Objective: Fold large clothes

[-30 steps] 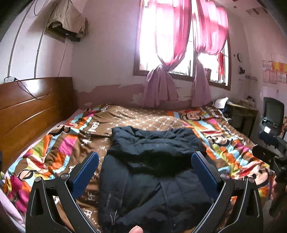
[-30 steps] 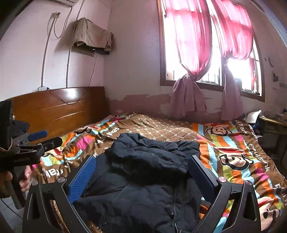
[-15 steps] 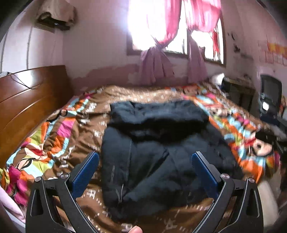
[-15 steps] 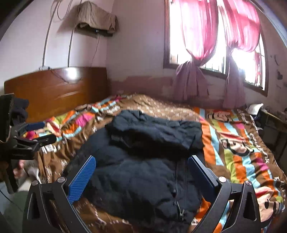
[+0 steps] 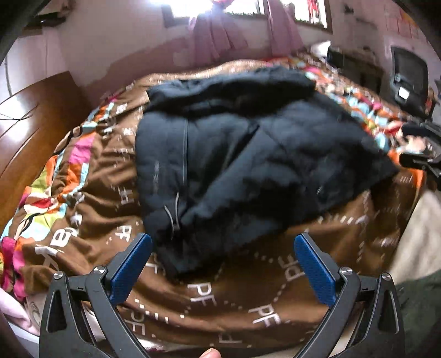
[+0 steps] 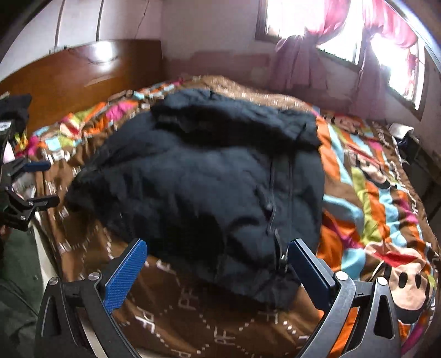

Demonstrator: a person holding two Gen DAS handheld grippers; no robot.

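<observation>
Left gripper [image 5: 222, 257], bottom of the left wrist view: jaws spread wide, nothing between them, blue pads over the near brown edge of the bedspread [image 5: 237, 297]. A fingertip [image 5: 210, 353] shows at the bottom centre edge. Right gripper [image 6: 217, 258], bottom of the right wrist view: also spread wide and empty, its right pad just beside the jacket's zipper [image 6: 275, 220] at the near hem; contact cannot be told. Dark puffer jacket [image 5: 248, 154] lies mid-frame in both views, on the bedspread, hem toward the cameras, hood end toward the far wall, surface rumpled. Both views are motion-blurred. Bedspread is brown with white "PF" lettering near, striped cartoon print at the sides. Wooden headboard [image 6: 82, 71] at upper left of the right wrist view. Window with pink curtains [image 6: 386, 24] at upper right, farthest back.
</observation>
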